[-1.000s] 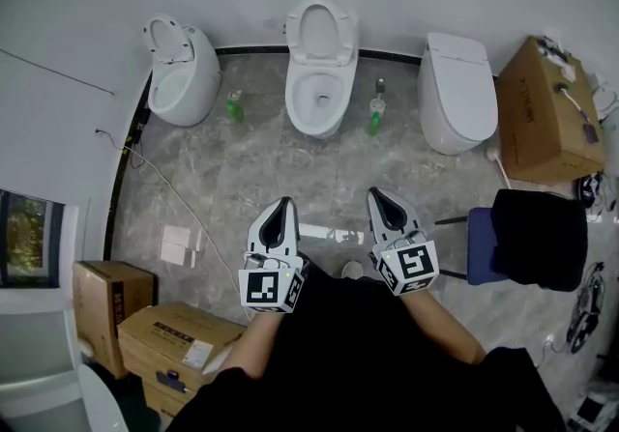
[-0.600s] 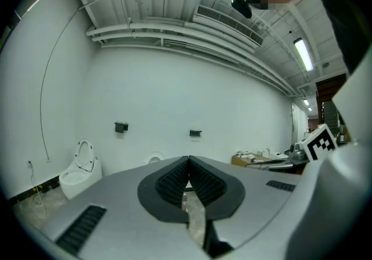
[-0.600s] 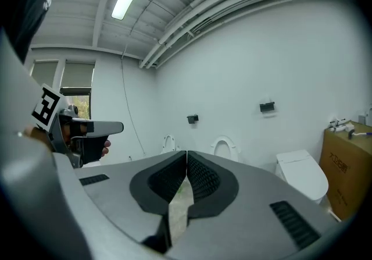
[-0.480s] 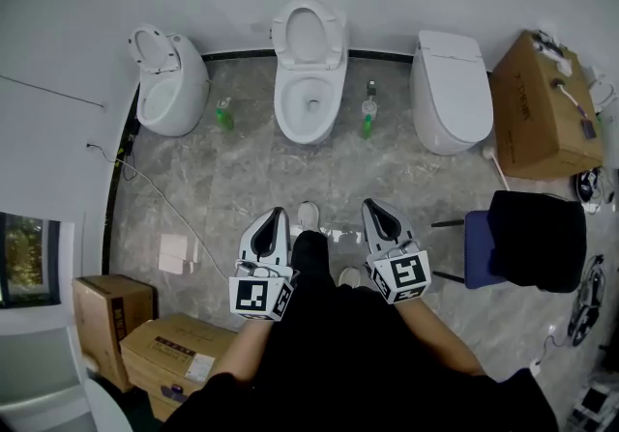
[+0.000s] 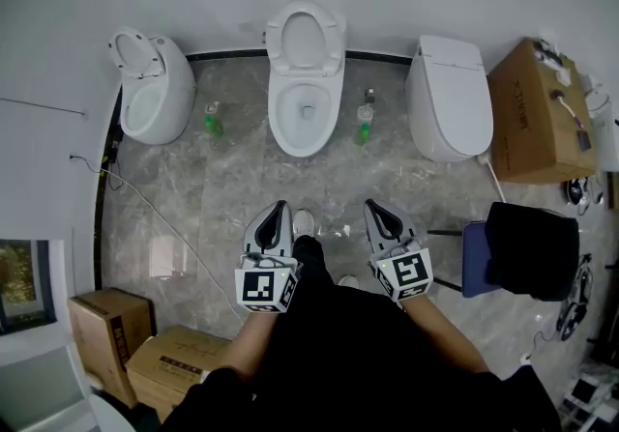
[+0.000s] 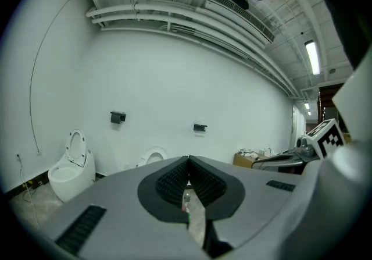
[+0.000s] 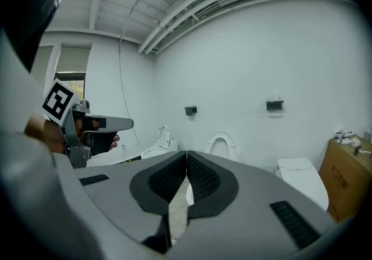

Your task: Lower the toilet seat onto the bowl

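Toilet seat (image 5: 306, 37) upright, far ahead of left gripper (image 5: 280, 208), right gripper (image 5: 373, 207); both closed, empty

A green bottle (image 5: 212, 121) and a second green bottle (image 5: 364, 128) are seen standing on the grey floor (image 5: 232, 190). A closed white toilet (image 5: 447, 101) is placed beside a cardboard box (image 5: 530, 111). A black cloth (image 5: 537, 248) is laid over a blue chair (image 5: 478, 258).

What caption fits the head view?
Seat up on the middle toilet; left gripper and right gripper, both shut, well short of it.
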### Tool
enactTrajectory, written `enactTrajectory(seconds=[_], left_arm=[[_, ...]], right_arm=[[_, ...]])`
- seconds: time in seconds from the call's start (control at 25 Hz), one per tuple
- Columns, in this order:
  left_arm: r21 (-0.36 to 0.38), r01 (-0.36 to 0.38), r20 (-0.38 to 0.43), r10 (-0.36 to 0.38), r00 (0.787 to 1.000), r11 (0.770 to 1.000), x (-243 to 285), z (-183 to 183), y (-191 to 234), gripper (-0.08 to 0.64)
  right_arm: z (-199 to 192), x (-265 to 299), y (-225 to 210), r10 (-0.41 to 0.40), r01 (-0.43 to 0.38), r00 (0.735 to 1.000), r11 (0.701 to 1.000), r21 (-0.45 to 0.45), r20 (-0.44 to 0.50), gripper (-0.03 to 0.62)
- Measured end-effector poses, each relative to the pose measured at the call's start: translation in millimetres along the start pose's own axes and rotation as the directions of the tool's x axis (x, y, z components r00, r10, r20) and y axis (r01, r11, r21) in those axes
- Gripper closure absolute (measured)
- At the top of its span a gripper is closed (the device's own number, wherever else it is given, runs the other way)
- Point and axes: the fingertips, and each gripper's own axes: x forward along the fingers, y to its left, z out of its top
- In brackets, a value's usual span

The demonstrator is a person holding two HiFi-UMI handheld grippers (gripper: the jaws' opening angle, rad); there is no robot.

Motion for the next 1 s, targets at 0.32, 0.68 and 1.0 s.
enactTrajectory(seconds=[0.32, 0.68, 1.0], left_arm=[[-0.041, 0.054, -0.007, -0.054, 0.999, 0.998, 67, 17, 68, 0.546], [-0.057, 0.041, -0.009, -0.042, 0.999, 0.998, 109, 32, 137, 0.546], [-0.019, 0.049, -0.031, -0.049, 0.998, 0.999, 128, 25, 183, 0.546]], right_arm=[[36, 97, 11, 0.048, -0.052, 0.997, 0.997, -0.054, -0.061, 0.561], [69, 184, 12, 0.083, -0.084, 0.994, 0.996, -0.009, -0.068, 0.561], [72, 239, 25, 0.108, -0.108, 0.989, 0.994, 0.001, -0.102, 0.561]])
